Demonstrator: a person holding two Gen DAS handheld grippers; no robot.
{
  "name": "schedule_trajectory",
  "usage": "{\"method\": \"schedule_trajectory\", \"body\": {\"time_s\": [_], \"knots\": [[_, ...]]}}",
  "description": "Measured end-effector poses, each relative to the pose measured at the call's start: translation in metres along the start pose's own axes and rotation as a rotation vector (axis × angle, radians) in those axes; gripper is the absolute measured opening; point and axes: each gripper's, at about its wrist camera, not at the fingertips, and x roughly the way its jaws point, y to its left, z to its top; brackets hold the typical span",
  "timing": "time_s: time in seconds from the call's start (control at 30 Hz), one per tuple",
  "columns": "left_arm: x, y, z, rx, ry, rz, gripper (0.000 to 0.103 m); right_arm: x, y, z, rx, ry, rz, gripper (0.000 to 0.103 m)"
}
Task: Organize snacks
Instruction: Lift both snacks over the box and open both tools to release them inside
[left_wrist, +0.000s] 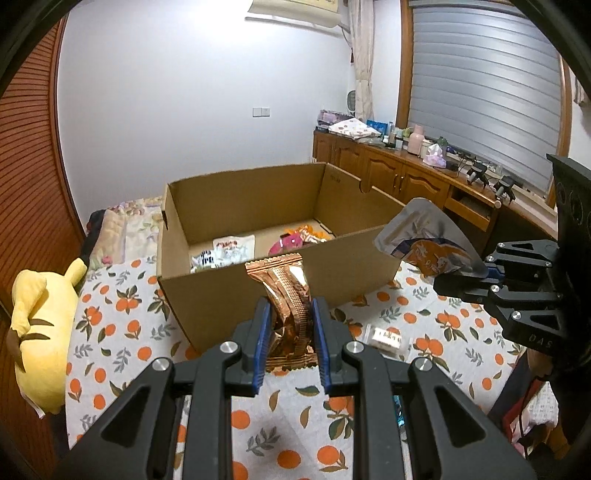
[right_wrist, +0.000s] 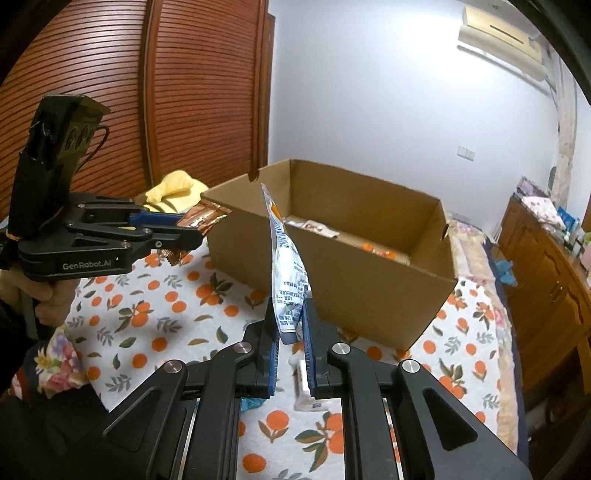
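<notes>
Orange-printed bedding covers the bed where the sorting happens. Nearest, the left tool is clamped on a copper foil packet, held upright so it should clear the near wall. At three o'clock in the left view, the right tool pinches a silver pouch by its bottom edge, likewise raised. Beyond, at twelve o'clock, the cardboard box stands open with snacks already inside. Both packets look poised for dropping in.
</notes>
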Motion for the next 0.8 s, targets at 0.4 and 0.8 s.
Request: {"method": "schedule_trajectory", "body": {"time_s": [0.4,0.8], "knots": [[0.017,0.007,0.033,0.017,-0.022,0.006,0.020,0.003,-0.017,0.025,-0.013,-0.033,-0.022,0.009],[0.076,0.028,0.064,0.029,0.056,0.026,0.020,0.043,-0.048,0.054,-0.023,-0.030,-0.016,0.009]]}}
